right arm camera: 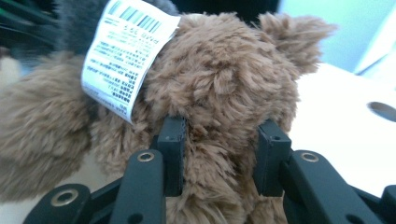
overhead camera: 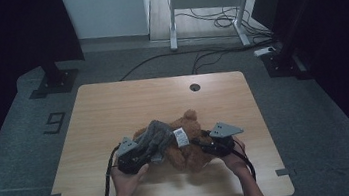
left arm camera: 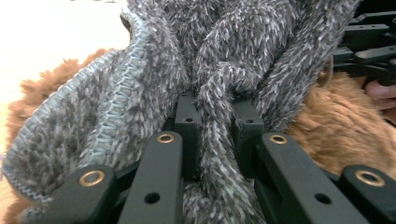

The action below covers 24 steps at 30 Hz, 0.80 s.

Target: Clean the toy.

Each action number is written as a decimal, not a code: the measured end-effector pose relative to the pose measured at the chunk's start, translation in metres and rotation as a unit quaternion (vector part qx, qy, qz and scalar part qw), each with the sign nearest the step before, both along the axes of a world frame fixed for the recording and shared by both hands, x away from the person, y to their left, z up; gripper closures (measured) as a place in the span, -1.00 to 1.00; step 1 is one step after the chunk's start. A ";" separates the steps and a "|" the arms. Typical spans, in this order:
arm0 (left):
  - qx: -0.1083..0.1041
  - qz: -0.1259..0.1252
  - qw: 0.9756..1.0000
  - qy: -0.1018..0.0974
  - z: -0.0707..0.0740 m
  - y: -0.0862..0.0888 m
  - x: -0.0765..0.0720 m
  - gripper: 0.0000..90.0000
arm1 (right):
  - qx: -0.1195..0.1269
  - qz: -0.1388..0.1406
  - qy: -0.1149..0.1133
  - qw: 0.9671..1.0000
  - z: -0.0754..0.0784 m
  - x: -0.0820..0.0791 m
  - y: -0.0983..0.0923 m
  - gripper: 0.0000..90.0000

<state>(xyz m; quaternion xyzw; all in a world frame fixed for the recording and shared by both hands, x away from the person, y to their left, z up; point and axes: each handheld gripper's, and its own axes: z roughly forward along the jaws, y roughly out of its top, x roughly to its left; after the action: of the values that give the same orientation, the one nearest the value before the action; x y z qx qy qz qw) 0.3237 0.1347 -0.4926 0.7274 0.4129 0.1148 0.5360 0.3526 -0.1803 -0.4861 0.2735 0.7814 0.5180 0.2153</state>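
Note:
A brown teddy bear lies on the wooden table near its front edge, with a grey fuzzy garment draped over its left side and a white label on top. My left gripper comes in from the left and is shut on a fold of the grey garment, pinched between its jaws. My right gripper comes in from the right. Its pads press into the bear's brown fur on both sides, just beside the label.
A round cable hole sits near the table's far edge. Beyond the table stand a white desk frame and loose cables on the floor. Dark stands flank the table at left and right.

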 end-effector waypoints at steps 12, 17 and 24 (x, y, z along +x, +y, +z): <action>0.039 -0.026 0.999 -0.025 0.042 -0.022 0.001 0.66 | 0.030 -0.007 0.017 0.999 -0.025 -0.001 -0.019 0.31; 0.044 -0.045 0.997 -0.049 0.069 -0.056 0.009 0.66 | 0.031 -0.008 0.015 0.999 -0.027 -0.003 -0.020 0.25; 0.124 -0.066 0.989 -0.036 0.041 -0.118 0.021 0.65 | 0.037 -0.025 0.022 0.999 -0.030 -0.005 -0.019 0.21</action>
<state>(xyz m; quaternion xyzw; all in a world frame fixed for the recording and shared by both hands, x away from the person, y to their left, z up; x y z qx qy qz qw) 0.3452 0.0167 -0.4521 0.8089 0.3270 0.1559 0.4631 0.3480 -0.1998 -0.5162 0.3124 0.7590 0.5349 0.2005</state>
